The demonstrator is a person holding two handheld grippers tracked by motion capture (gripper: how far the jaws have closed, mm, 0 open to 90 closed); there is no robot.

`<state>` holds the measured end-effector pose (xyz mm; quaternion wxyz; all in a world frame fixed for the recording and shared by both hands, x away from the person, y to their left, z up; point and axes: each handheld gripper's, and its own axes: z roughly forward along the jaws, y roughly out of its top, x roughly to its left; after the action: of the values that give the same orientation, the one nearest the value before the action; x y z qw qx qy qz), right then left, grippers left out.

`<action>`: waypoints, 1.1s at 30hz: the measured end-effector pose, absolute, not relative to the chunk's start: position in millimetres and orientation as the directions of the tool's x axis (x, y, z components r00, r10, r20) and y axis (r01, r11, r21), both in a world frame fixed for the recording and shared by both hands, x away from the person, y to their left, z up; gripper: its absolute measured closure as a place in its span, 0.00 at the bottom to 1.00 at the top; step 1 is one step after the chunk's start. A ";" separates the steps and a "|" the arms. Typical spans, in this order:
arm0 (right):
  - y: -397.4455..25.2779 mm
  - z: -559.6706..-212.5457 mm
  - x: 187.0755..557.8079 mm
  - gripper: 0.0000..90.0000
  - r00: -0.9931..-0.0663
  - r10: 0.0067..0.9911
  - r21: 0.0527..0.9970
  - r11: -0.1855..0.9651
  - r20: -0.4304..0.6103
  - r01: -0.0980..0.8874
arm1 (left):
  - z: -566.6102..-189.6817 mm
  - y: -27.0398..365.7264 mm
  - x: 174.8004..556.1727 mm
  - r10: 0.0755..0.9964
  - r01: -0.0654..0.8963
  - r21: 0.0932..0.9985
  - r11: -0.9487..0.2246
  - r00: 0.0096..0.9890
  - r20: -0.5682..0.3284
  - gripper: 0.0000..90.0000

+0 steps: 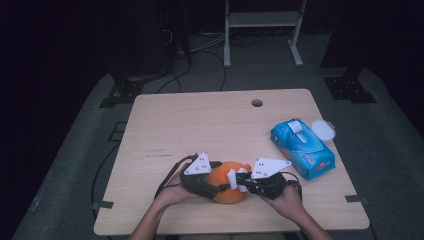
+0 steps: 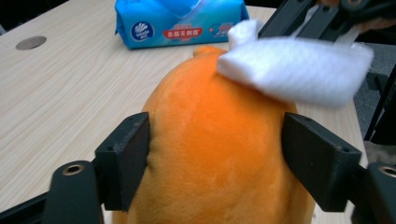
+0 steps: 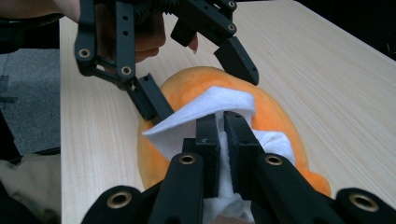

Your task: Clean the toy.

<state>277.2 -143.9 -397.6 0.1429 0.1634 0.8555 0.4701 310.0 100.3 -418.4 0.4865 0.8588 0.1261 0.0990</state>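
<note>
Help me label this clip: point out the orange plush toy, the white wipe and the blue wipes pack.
orange plush toy (image 2: 215,154), left gripper view, on its broad orange body between the jaws.
white wipe (image 3: 210,105), right gripper view, on the flat fold above the jaws.
blue wipes pack (image 1: 305,147), high view, on its top face.

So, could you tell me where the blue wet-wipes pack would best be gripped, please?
Probably across its narrow width at mid-length, coming from above: the wet-wipes pack lies flat on the table, long and soft, with its lid flipped open at the far end, so keep behind that opening.
</note>
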 end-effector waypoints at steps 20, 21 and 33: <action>-145.2 -397.4 281.3 0.93 -0.902 0.424 0.863 0.481 -0.076 0.154 | -417.4 100.7 309.3 0.298 0.116 0.861 -0.494 0.953 0.042 0.31; -147.3 -398.5 282.3 0.93 -0.901 0.428 0.863 0.480 -0.074 0.157 | -418.2 103.0 310.3 0.298 0.122 0.861 -0.494 0.954 0.036 0.31; -154.0 -404.3 284.6 0.93 -0.898 0.438 0.868 0.463 -0.050 0.178 | -416.0 109.9 311.8 0.286 0.161 0.863 -0.478 0.958 -0.020 0.25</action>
<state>284.6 -154.0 -404.3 0.1340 0.1822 0.8447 0.4851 311.8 109.9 -416.0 0.4938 0.8574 0.1303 0.0633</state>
